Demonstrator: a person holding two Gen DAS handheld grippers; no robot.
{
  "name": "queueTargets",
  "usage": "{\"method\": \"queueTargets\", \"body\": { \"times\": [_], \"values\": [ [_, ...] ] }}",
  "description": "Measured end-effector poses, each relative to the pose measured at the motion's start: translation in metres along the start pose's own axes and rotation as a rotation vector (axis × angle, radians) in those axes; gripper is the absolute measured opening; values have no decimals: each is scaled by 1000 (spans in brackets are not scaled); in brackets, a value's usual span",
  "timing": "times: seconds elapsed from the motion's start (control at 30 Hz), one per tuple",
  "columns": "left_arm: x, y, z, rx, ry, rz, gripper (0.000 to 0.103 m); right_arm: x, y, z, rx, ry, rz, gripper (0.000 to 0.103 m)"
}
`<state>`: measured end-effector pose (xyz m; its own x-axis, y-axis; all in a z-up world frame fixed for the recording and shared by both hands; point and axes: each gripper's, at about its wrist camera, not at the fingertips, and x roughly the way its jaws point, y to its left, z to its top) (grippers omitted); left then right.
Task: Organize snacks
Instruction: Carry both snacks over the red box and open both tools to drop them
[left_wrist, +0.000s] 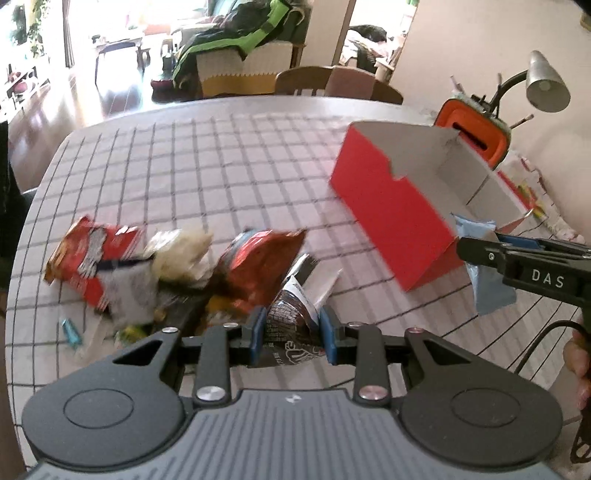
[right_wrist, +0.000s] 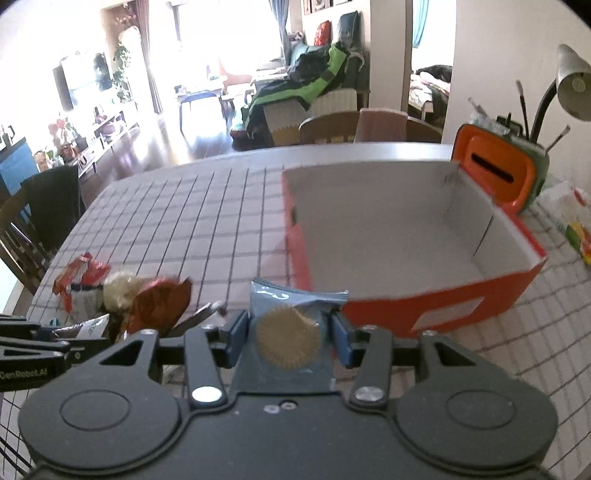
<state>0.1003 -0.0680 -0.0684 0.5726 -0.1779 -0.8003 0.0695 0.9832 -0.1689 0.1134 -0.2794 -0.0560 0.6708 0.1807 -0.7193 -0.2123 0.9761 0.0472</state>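
My left gripper is shut on a dark brown snack packet, held above the checked table. My right gripper is shut on a blue cookie packet with a round biscuit picture, just in front of the open red box. In the left wrist view the right gripper holds that blue packet at the near corner of the red box. A pile of snack bags lies on the table to the left, also in the right wrist view.
An orange and green holder with pens and a grey desk lamp stand behind the box by the wall. Colourful packets lie at the far right. Chairs stand at the table's far edge. A small teal item lies near the pile.
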Motion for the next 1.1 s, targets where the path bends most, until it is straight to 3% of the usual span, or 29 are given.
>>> {"method": "queueTargets", "body": {
  "times": [0.4,0.6,0.9,1.1],
  "values": [
    [19,-95,61,43,-40,-14,31,7,-85,46,-62,-33,24,47],
    [46,-142,88,62,-20,-7,31,24,-132,56,-61,-22,22,47],
    [94,-197,109,135,-2,60,31,61,-171,58,-85,73,42,47],
    [127,-208,116,148,78,83,31,83,-179,57,-107,123,61,47]
  ]
}}
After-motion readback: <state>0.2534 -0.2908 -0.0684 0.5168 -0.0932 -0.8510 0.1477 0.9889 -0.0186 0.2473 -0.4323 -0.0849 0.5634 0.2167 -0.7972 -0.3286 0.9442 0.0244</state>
